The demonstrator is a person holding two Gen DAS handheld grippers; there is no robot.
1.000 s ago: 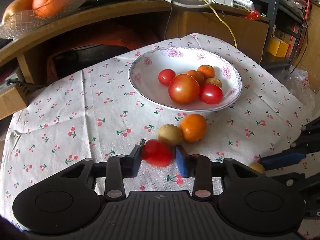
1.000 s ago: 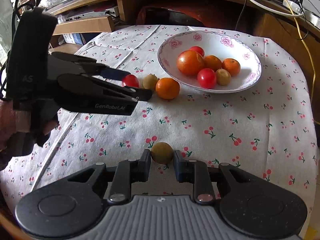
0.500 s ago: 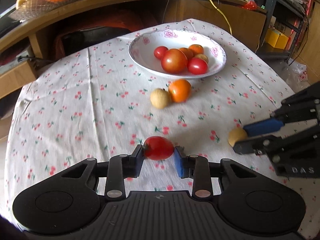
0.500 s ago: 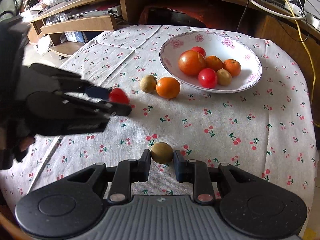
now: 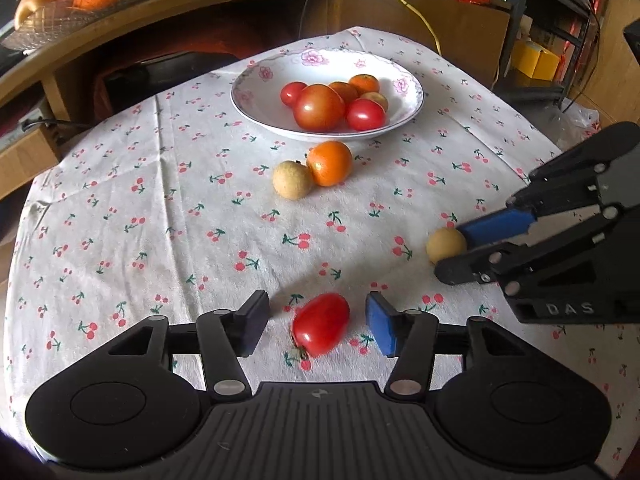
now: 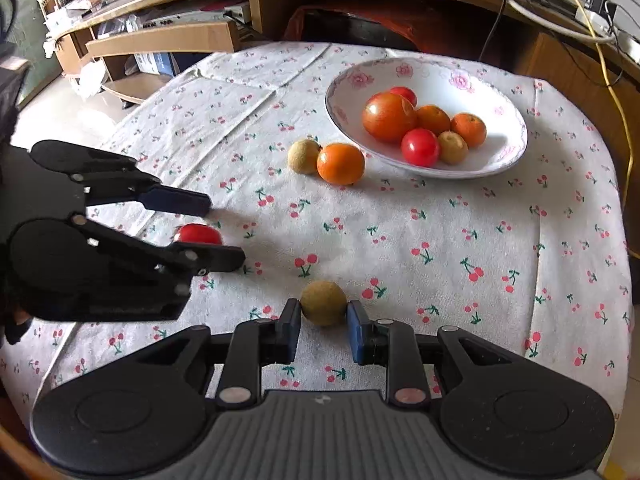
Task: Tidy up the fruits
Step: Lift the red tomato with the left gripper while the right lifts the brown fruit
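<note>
While my left gripper (image 5: 316, 326) has just been opening, the red tomato (image 5: 320, 323) lies on the cloth between its jaws, clear of both pads, so I hold nothing there. I take the bowl (image 5: 256, 100) as my landmark: the tomato sits well short of it, on my side, its long axis slanting up to the right with the stem end towards me. I judge the next move depends on that gap; the left gripper is plainly the nearer to it. Between tomato and bowl, just in front of the rim, a tan fruit (image 5: 292, 180) touches an orange (image 5: 329, 163). Further right, also well short of the bowl, my right gripper (image 6: 323, 316) is clamped narrow on a small brown fruit (image 6: 323, 303). The only lettering I can read is "DAS" on the right gripper's body.
</note>
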